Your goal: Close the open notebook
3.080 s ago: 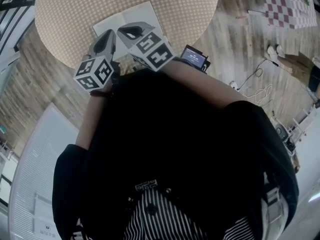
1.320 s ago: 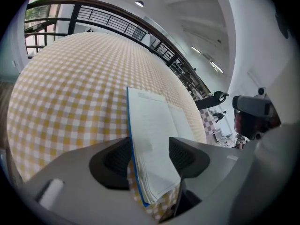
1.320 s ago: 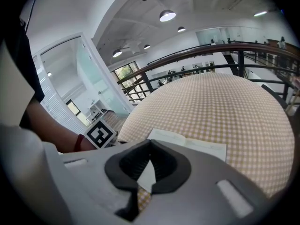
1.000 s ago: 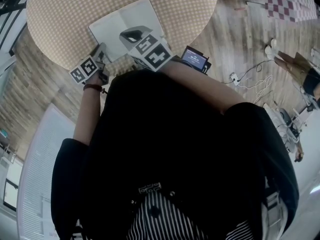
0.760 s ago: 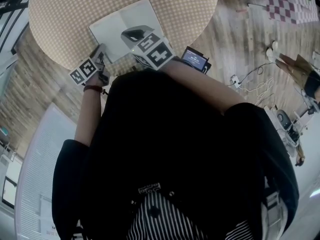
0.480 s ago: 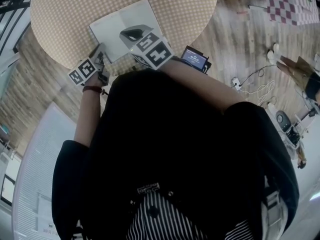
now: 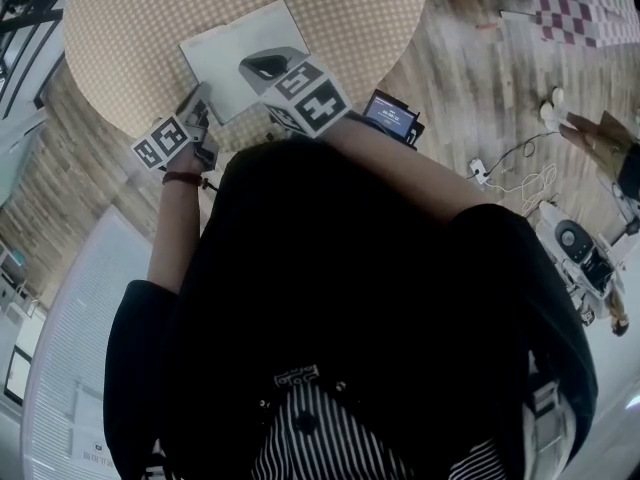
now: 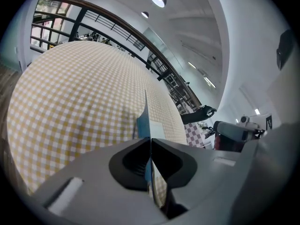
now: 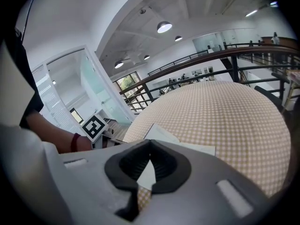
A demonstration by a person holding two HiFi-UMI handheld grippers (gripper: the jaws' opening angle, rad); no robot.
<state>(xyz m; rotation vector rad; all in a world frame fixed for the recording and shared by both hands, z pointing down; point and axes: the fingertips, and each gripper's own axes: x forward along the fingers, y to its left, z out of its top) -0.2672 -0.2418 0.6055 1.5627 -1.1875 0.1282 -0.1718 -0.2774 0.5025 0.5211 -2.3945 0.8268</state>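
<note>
Here, white notebook (image 7: 232,50) open on checked table (image 7: 140,8), left gripper (image 8: 150,138) pinching its raised sheet, right gripper (image 9: 151,142) closed.

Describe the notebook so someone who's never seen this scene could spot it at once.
Start at the round table covered in tan checked cloth. Near its edge closest to the person lies an open notebook, a white rectangle against the checks. The left gripper is clamped on one blue-edged leaf of it, holding that leaf upright.
</note>
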